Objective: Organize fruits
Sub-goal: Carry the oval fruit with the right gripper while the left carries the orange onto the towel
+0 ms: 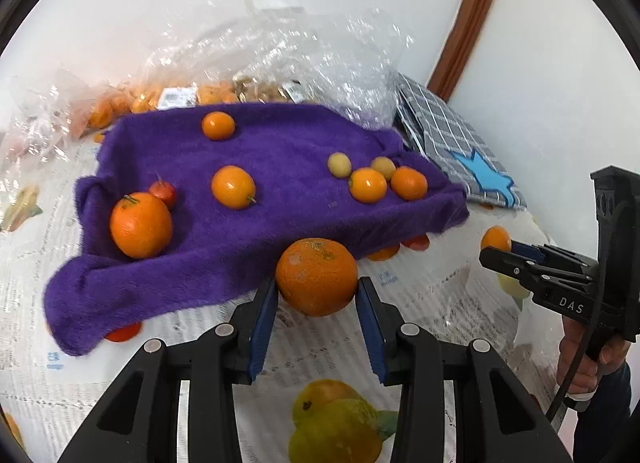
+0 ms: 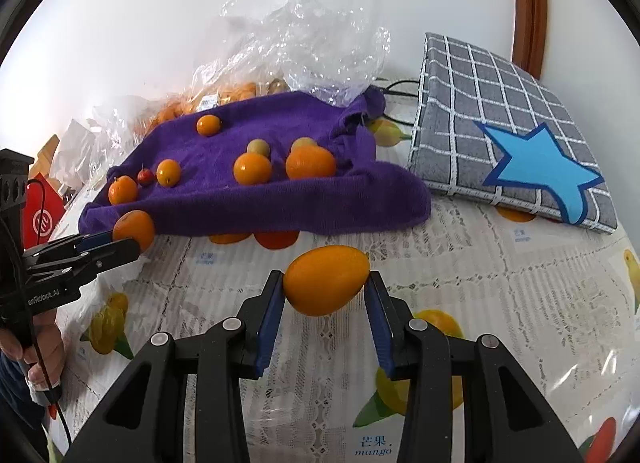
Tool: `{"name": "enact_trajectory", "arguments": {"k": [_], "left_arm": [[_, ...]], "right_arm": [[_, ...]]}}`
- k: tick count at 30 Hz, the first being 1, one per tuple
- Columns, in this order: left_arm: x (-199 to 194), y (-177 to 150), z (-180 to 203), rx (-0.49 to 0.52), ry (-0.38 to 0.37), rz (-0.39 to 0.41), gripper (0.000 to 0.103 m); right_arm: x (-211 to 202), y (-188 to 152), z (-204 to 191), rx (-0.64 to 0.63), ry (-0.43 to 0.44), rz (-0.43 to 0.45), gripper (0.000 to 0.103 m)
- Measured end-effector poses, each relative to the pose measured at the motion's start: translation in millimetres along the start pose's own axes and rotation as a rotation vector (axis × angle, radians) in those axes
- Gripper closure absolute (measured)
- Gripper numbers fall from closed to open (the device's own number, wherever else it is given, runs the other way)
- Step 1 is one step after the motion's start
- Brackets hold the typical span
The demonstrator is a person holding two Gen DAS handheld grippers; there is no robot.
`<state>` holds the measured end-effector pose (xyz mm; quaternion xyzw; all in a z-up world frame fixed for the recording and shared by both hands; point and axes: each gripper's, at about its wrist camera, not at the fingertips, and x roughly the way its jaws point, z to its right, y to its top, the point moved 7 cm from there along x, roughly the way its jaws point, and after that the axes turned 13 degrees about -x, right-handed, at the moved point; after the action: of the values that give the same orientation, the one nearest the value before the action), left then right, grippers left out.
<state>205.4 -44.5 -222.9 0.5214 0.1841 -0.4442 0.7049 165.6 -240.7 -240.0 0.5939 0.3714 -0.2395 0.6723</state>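
My left gripper (image 1: pixel 317 295) is shut on a round orange (image 1: pixel 316 275), held above the table near the front edge of a purple towel (image 1: pixel 256 239). My right gripper (image 2: pixel 325 295) is shut on a smooth oval orange fruit (image 2: pixel 326 279), held above the tablecloth in front of the towel (image 2: pixel 280 199). The towel carries several oranges, such as a large one (image 1: pixel 141 224), a small red fruit (image 1: pixel 163 191) and two yellowish fruits (image 1: pixel 339 164). The left gripper also shows in the right wrist view (image 2: pixel 120 243), and the right gripper in the left wrist view (image 1: pixel 490 254).
A fruit-print tablecloth (image 2: pixel 500 303) covers the table. Clear plastic bags with more fruit (image 1: pixel 224 79) lie behind the towel by the white wall. A grey checked cushion with a blue star (image 2: pixel 516 143) lies at the right. A red box (image 2: pixel 40 215) stands at the far left.
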Motion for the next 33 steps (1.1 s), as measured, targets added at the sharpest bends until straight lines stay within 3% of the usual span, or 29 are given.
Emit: {"name": "enact_trajectory", "arguments": {"k": [16, 33], "left_arm": [[-33.8, 64.6, -47.4, -0.139, 0.054, 0.13, 0.065], [-11.0, 117.0, -88.0, -0.227, 0.138, 0.143, 0.065]], "right_arm": [[-6.1, 56.9, 5.6, -0.019, -0.042, 0.062, 0.062], [39.5, 119.9, 23.2, -0.032, -0.042, 0.099, 0.062]]}}
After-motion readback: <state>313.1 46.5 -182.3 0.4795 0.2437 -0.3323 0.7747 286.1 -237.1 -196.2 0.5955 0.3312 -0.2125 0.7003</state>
